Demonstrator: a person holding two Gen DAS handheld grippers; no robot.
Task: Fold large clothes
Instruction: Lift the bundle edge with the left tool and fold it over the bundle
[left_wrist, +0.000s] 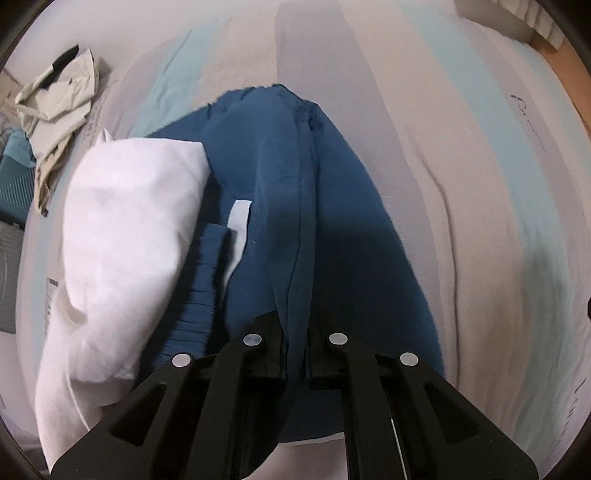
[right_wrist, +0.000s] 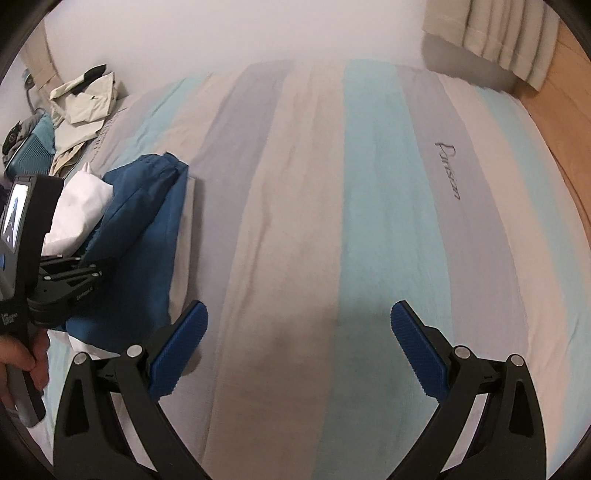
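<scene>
A dark blue garment (left_wrist: 332, 206) lies partly folded on the striped bed sheet (left_wrist: 461, 155), with a white garment (left_wrist: 125, 236) bunched on its left side. My left gripper (left_wrist: 295, 343) is shut on a raised fold of the blue cloth, which runs up between its black fingers. In the right wrist view the blue garment (right_wrist: 144, 236) sits at the left, and the left gripper (right_wrist: 70, 277) is seen there held by a hand (right_wrist: 18, 369). My right gripper (right_wrist: 299, 347) stands wide open over the bare sheet (right_wrist: 369, 206), nothing between its blue pads (right_wrist: 181, 350).
A crumpled beige garment (left_wrist: 59, 107) lies at the bed's far left corner, beside a teal item (right_wrist: 33, 147). Pale curtains (right_wrist: 506, 40) hang at the far right above a wooden floor (right_wrist: 569, 122). A white wall runs behind the bed.
</scene>
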